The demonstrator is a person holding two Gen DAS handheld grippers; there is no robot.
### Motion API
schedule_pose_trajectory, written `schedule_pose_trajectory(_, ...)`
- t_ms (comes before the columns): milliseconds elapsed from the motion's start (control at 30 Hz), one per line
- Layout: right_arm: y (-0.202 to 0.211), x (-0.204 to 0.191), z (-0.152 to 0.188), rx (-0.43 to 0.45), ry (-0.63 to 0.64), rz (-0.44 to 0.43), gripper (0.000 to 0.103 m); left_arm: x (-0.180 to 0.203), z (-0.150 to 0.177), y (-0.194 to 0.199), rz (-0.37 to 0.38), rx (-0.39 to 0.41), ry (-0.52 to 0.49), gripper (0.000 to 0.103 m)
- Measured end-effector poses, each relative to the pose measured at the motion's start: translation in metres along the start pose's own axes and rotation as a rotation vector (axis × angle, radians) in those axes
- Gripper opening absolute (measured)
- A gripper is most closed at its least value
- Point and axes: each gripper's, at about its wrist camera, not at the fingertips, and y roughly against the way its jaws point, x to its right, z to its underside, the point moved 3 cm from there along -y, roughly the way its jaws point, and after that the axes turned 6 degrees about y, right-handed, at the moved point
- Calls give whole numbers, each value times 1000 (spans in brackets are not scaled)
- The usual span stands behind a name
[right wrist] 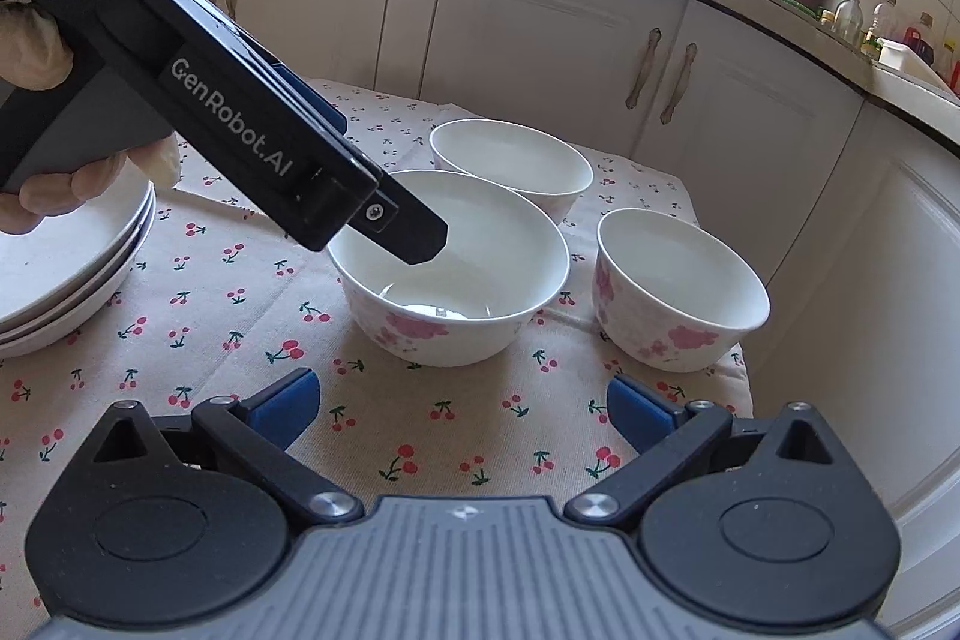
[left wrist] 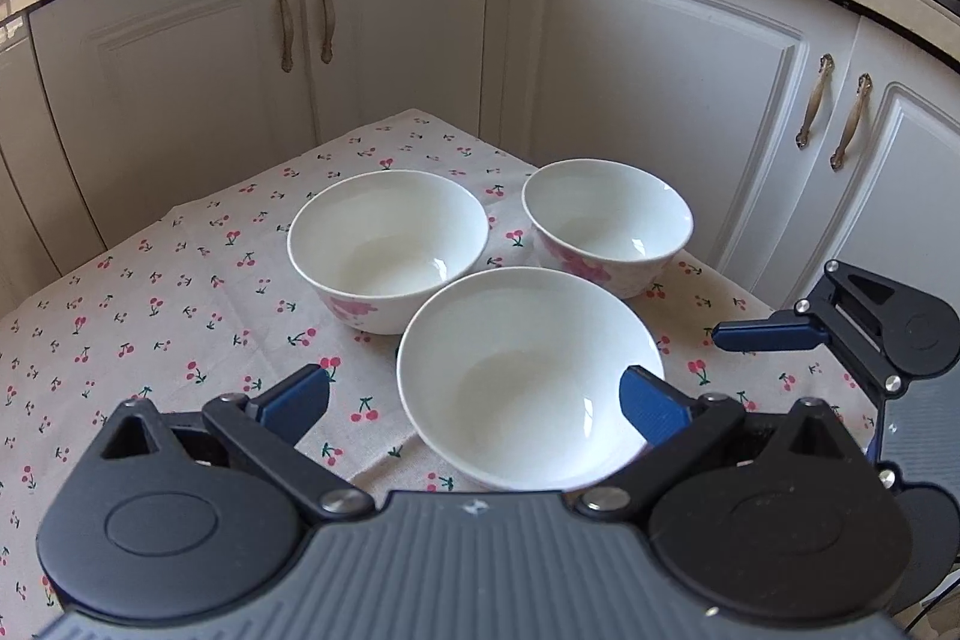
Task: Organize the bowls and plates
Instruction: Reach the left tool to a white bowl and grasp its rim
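Bowls sit in a cluster of three on the cherry-print tablecloth (left wrist: 180,292), all white with pink flowers on the outside. In the left wrist view the near bowl (left wrist: 528,376) lies between the spread blue fingers of the left gripper (left wrist: 474,400): the right finger (left wrist: 651,409) is over or against its rim, and I cannot tell which, while the left finger stands clear of it on the cloth side. That gripper is released and grasps nothing. Behind the near bowl stand the far left bowl (left wrist: 387,244) and the far right bowl (left wrist: 606,220), each just beside it, with a narrow gap between the two.

The right gripper (right wrist: 462,412) hovers over bare cloth near the table's front edge, fingers wide apart and empty. In its view the left gripper's black body crosses from the upper left, held by a gloved hand (right wrist: 36,52), with its tip over the middle bowl's (right wrist: 447,268) hollow. A second bowl (right wrist: 510,160) stands just behind that one, a third (right wrist: 681,286) to the right and apart from it.

Plates (right wrist: 66,268) – three, stacked – rest at the left edge of the table, partly under the hand. White cupboard doors (left wrist: 660,100) close the scene on the far side and right.
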Motion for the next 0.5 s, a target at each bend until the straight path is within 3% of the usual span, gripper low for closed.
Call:
schedule_pose_trajectory(400, -24, -3, -12, 13, 15, -19, 102, -4, -5, -29, 33, -53, -24, 99)
schedule_pose_trajectory(500, -25, -2, -13, 22, 9, -19, 100, -3, -5, -32, 49, -71, -25, 90)
